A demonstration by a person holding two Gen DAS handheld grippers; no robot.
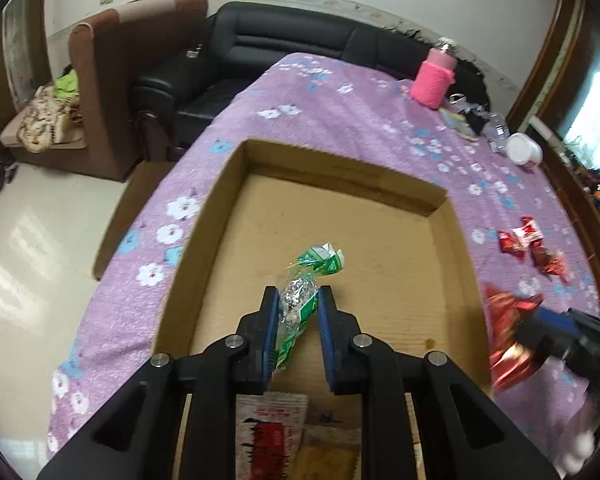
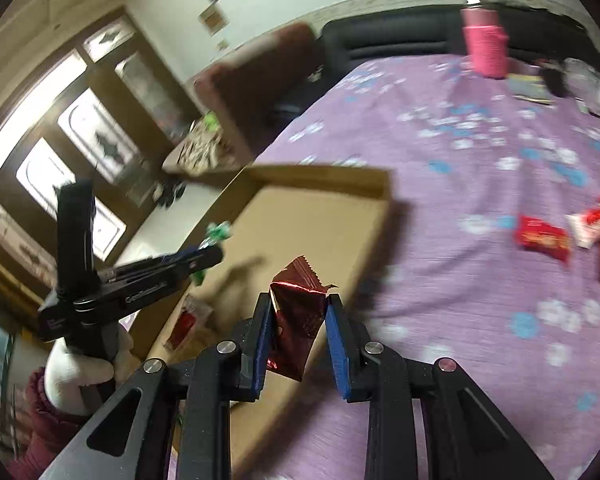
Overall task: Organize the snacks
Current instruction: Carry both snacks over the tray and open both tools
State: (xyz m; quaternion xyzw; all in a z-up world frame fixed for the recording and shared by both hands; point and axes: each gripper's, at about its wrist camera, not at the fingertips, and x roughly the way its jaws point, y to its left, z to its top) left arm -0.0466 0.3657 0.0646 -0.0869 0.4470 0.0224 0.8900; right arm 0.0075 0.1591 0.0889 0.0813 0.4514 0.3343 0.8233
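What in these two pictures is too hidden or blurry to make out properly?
- Left wrist view: packets in the cardboard box, cut off by the bottom edge and the left gripper.
- Right wrist view: loose red snacks, motion-blurred, print unreadable.
- Right wrist view: clutter by the pink bottle, blurred.

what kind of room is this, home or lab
Most likely a home living room. A black leather sofa and a brown armchair stand behind a table under a purple flowered cloth, with a pink bottle on it.
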